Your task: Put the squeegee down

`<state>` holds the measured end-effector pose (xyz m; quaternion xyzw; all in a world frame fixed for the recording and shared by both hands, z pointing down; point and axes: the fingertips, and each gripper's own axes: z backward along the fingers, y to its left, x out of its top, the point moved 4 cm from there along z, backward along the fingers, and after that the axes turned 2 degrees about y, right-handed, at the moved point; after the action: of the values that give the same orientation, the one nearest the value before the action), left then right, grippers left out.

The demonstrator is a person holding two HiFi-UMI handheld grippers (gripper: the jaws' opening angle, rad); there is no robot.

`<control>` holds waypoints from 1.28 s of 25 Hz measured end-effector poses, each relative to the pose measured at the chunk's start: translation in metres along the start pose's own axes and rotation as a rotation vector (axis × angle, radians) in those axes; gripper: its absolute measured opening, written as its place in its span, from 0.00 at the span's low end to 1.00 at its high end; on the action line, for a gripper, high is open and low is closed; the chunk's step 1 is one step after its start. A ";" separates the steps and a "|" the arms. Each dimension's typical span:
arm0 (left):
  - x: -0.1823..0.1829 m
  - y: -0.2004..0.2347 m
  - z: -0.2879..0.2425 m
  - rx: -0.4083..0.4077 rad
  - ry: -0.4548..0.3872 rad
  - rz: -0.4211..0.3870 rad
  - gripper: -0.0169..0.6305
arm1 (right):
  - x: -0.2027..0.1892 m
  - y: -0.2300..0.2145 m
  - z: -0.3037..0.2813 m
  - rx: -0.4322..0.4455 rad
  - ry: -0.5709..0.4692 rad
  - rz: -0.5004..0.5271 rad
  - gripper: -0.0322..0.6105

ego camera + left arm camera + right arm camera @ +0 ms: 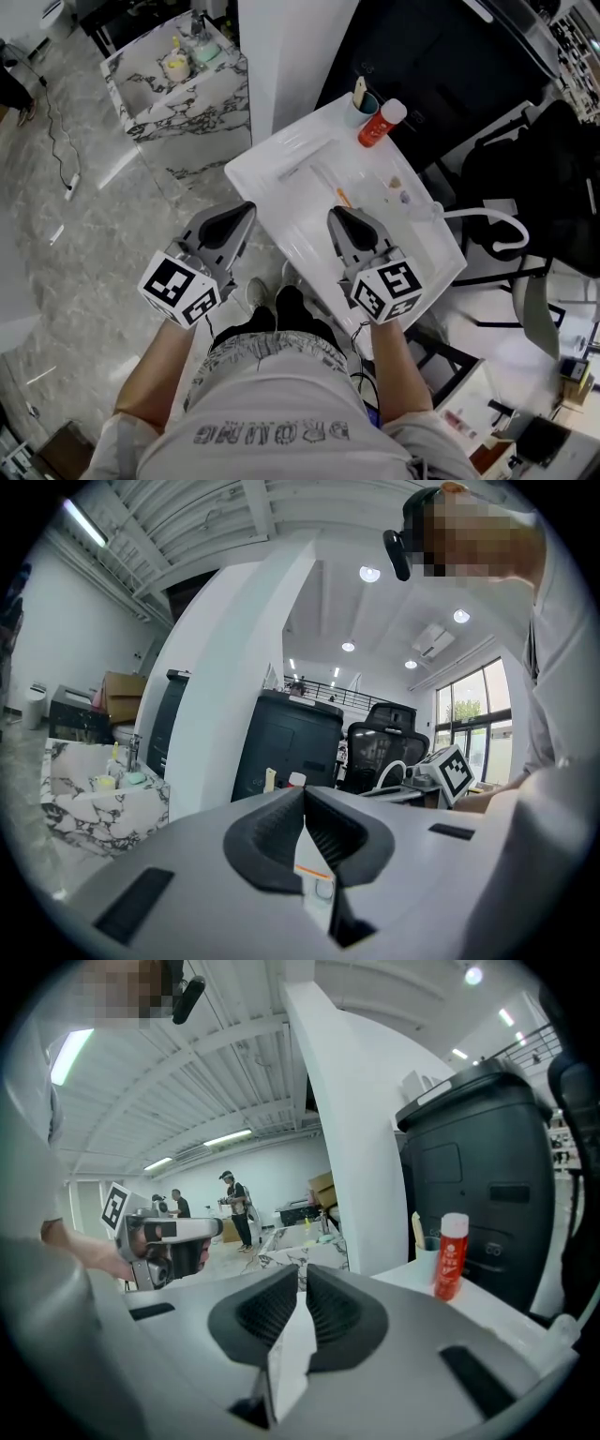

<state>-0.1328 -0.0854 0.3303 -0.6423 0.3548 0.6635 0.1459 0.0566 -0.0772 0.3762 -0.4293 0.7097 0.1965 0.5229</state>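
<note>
Nearest the person, the left tongs (246,208) (303,789) are clenched on nothing, tips together, and hang above the grey floor (84,272), just off the edge of the white surface (281,239). Beside them the right tongs (335,214) (302,1269) reach over that surface's near part, all but closed and empty. Just past their tips the squeegee (314,169) lies flat on the surface, pale and hard to pick out, clear of both tongs. Farther along stand a red bottle (380,123) (451,1255) with a white cap and, touching it, a cup (359,105) holding a stick. Across the floor stands a marbled surface (211,89).
</note>
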 end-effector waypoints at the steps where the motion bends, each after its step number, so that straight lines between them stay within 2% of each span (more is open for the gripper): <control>1: 0.001 0.000 0.000 0.000 -0.004 0.000 0.06 | 0.001 0.001 0.001 0.004 -0.001 -0.002 0.10; 10: 0.006 -0.003 -0.004 -0.002 -0.020 -0.001 0.06 | 0.010 0.004 0.005 0.030 -0.021 0.005 0.06; 32: 0.005 -0.006 -0.023 -0.021 -0.003 -0.005 0.06 | 0.018 -0.004 0.007 0.060 -0.041 0.005 0.06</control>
<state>-0.1119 -0.0976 0.3252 -0.6438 0.3458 0.6678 0.1415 0.0623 -0.0815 0.3576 -0.4078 0.7053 0.1852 0.5495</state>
